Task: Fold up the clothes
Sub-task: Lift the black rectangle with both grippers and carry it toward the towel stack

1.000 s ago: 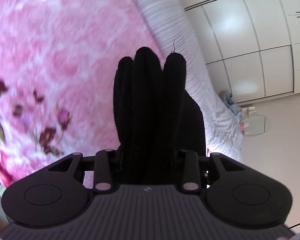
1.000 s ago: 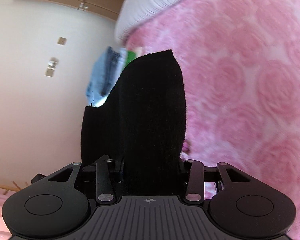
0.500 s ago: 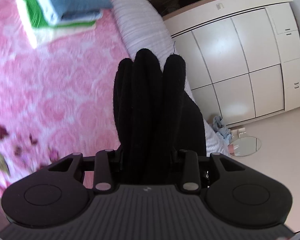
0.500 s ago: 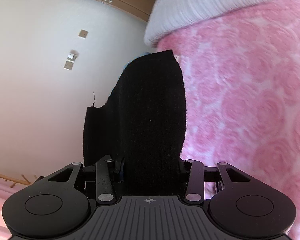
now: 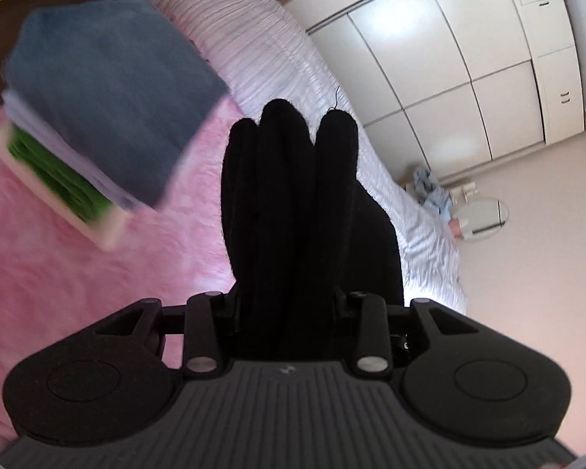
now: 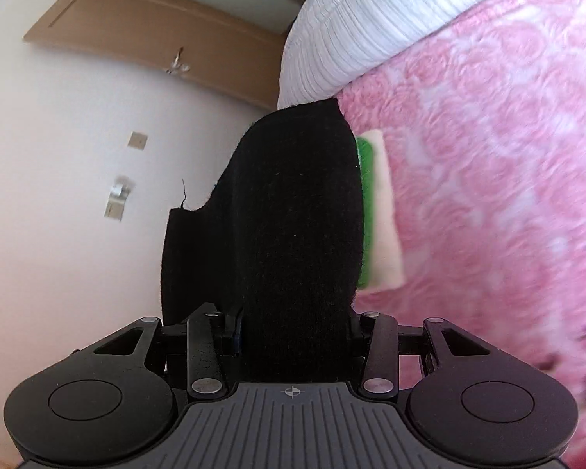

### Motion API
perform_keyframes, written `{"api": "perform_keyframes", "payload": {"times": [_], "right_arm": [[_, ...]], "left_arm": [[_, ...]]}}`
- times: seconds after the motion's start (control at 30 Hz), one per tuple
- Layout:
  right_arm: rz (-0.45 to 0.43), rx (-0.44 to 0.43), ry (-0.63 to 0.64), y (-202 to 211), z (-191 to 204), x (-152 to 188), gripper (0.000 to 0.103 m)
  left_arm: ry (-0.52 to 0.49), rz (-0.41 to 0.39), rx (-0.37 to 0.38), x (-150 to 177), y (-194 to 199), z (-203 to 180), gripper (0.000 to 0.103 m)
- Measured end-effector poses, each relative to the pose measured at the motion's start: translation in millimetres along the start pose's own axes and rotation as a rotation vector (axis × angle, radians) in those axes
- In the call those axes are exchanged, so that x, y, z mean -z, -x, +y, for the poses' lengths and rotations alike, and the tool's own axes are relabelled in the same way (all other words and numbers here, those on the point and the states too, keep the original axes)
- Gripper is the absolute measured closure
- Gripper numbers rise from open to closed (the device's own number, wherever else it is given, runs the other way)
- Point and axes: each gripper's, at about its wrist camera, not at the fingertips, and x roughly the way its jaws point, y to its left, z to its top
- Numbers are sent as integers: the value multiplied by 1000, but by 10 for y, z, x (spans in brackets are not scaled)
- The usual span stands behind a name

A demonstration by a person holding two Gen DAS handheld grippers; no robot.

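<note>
A home bedroom: a bed with pink floral quilt (image 5: 97, 273), white fitted wardrobes (image 5: 468, 58), a wooden door (image 6: 156, 31)

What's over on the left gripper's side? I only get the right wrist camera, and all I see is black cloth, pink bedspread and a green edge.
Observer: The left gripper is shut on the black garment too.
Operator: And that green edge?
Observer: It belongs to a folded stack on the bedspread; a blue-grey piece lies on top.
Operator: Anything beyond the bed?
Observer: White wardrobe doors, and a round mirror on the floor.
</note>
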Motion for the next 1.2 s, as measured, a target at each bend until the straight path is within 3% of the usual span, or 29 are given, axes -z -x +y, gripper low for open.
{"api": "perform_keyframes", "payload": {"times": [0.17,0.47,0.57,0.73,0.93,1.2], "right_arm": [[-42,2,-15,-719,393,-35,61],[-164,-36,81,-1623,984,-779,60],[-190,-39,104,-1853,1049,-968,60],[-164,4,66,-2205,820,-1041,60],[-116,59,67,-2513,526,-1041,60],[-110,106,65,-2614,400,-1002,59]], "left_arm": [[-44,17,6,-745,196,308,72],[-145,-46,80,-2123,70,449,71],[-147,-47,98,-2405,-57,569,71],[-117,-5,61,-2623,-289,841,71],[-46,29,41,-2644,-515,1214,71],[-50,62,36,-2664,-776,1501,70]]}}
